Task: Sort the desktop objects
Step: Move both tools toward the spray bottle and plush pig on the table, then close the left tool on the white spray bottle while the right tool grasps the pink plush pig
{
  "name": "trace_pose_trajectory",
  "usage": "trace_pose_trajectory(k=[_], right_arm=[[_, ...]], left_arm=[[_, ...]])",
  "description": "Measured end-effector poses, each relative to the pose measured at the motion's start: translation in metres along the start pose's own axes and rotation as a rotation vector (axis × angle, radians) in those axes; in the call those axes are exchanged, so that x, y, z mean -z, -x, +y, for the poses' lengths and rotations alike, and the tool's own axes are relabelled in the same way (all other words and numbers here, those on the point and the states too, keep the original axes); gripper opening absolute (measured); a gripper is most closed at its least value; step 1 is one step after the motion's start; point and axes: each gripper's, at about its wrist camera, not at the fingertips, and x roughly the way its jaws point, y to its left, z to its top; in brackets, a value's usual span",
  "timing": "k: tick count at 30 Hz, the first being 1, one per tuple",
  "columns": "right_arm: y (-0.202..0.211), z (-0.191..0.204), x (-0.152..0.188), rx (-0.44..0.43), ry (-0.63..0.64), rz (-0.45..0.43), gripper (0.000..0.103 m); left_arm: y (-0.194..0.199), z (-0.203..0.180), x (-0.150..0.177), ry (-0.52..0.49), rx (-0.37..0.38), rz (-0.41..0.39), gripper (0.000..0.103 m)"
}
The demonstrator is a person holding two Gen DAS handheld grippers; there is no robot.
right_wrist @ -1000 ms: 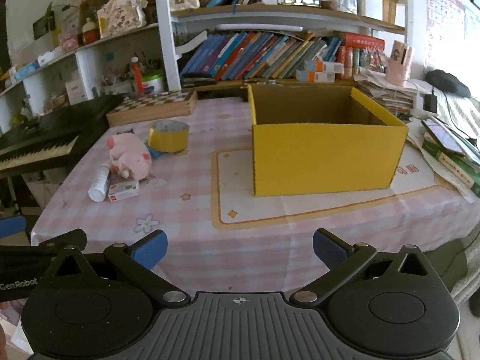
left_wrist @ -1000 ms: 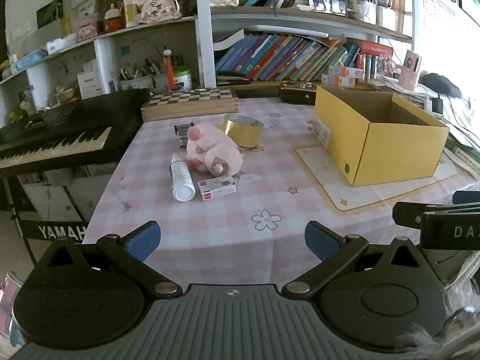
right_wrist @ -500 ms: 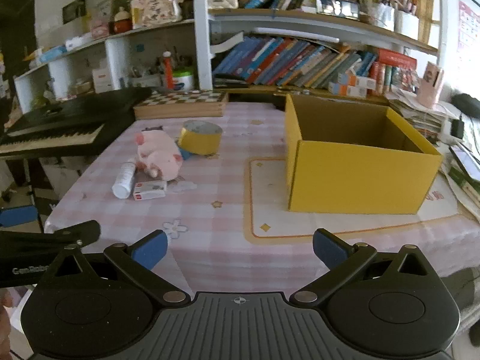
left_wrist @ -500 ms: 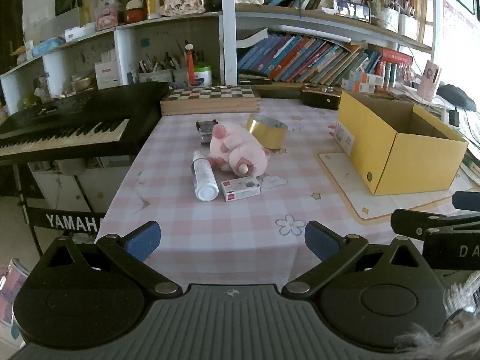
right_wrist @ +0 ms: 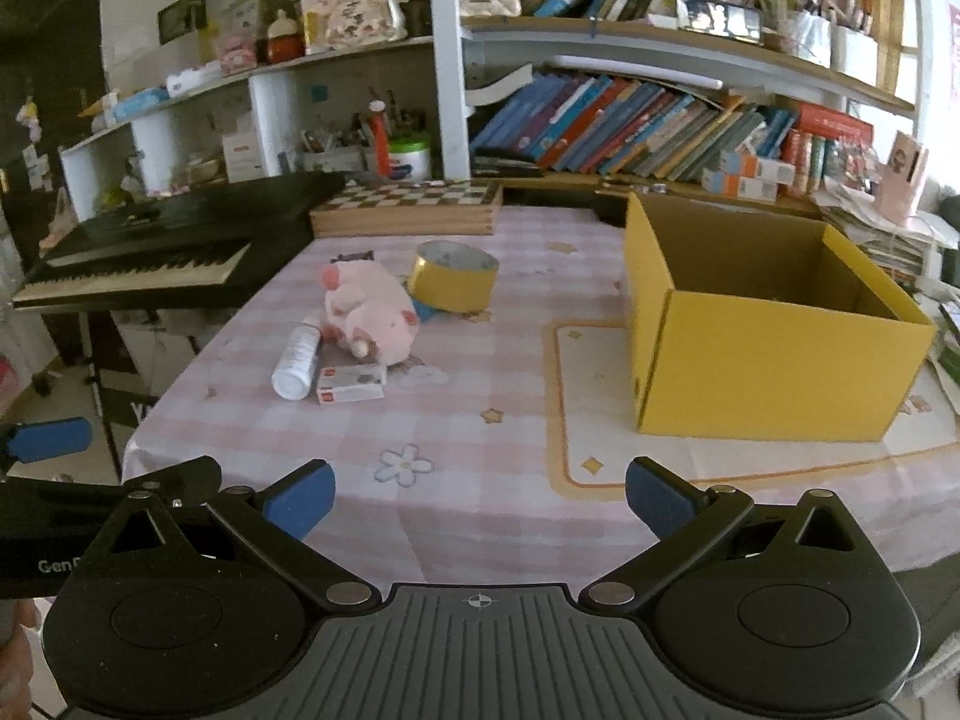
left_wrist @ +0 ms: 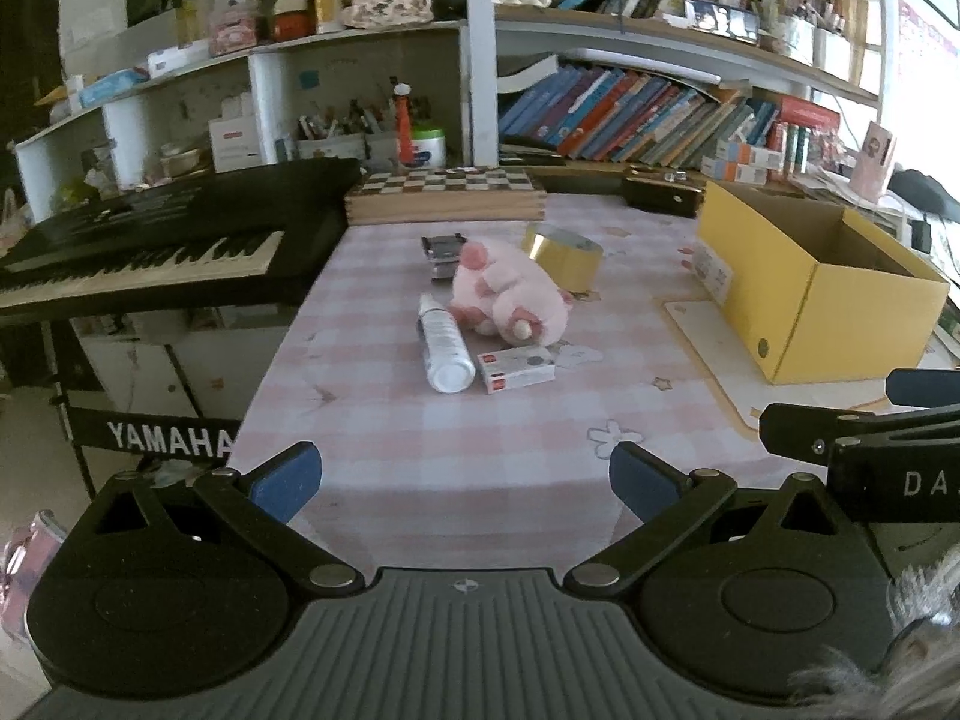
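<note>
Two grippers, both at the near table edge, level, aimed forward over the cloth. Left gripper [left_wrist: 462,474]: blue fingertips [left_wrist: 285,477] spread wide, nothing between them. Right gripper [right_wrist: 477,495]: fingertips [right_wrist: 654,501] likewise parted and empty; seen just beside the left one in each wrist view. Both held short of any object, probably to survey the layout before a first pick.

Objects to be sorted, clustered mid-table and well apart from the fingers: white spray bottle [left_wrist: 443,348] lying on its side; small red-and-white box [left_wrist: 517,367] just beside its cap end; pink plush pig [left_wrist: 507,297] against both; gold tape roll [left_wrist: 563,255] behind the plush; dark clip-like item [left_wrist: 443,253], partly hidden. Open yellow cardboard box [right_wrist: 762,330] on a mat to the right, apparently empty, presumably the destination. No item yet moved. Keyboard [left_wrist: 150,252] and chessboard case [left_wrist: 447,195] along the margins.
</note>
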Motion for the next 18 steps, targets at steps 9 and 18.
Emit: trace_pose_trajectory(k=[9,18], right_arm=[[-0.012,0.014,-0.010,-0.034,0.050,-0.007,0.103],[-0.045,0.022,-0.027,-0.093,0.093,0.009,0.094]], left_arm=[[-0.002,0.016,-0.003,0.053,-0.044,-0.008,0.103],[-0.023,0.032,-0.012,0.111,-0.096,0.011,0.102]])
